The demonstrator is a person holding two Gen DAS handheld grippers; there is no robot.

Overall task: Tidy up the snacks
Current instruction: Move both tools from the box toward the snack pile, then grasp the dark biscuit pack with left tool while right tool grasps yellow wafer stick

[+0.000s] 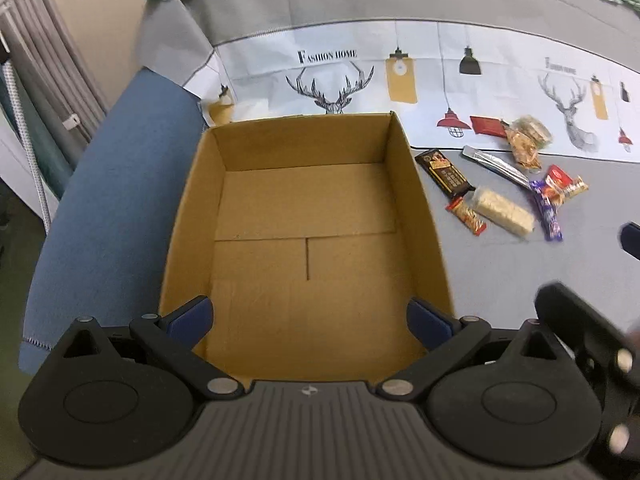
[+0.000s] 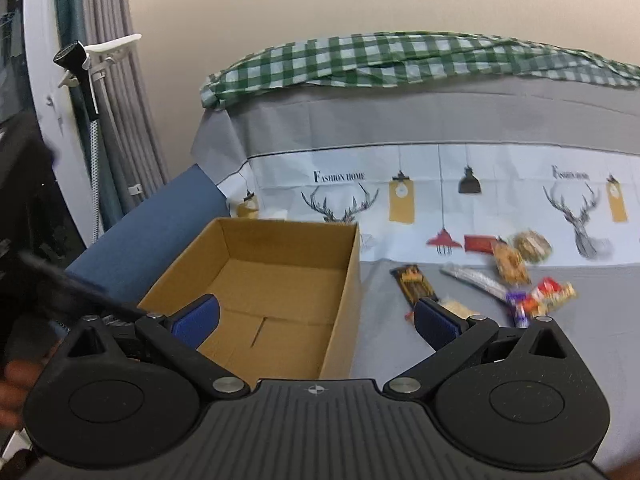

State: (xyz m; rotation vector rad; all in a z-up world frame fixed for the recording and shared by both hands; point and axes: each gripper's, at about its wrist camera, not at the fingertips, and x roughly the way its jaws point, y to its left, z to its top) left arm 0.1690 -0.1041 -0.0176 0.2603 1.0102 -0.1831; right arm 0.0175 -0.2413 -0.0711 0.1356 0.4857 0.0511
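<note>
An open cardboard box [image 1: 304, 216] is seen at the centre of the left wrist view, with only its bare floor showing inside. The left tool [image 1: 310, 318] is held over the box's near edge, its blue pads spread wide apart and nothing gripped. The snacks [image 1: 508, 184] are scattered on the grey table [image 1: 500, 272] at the right of the frame, just beside the box; a dark chocolate bar [image 1: 442, 172] lies nearest its wall. In the right wrist view, the right tool [image 2: 316, 320] is likewise spread apart and empty, with the box at centre left.
</note>
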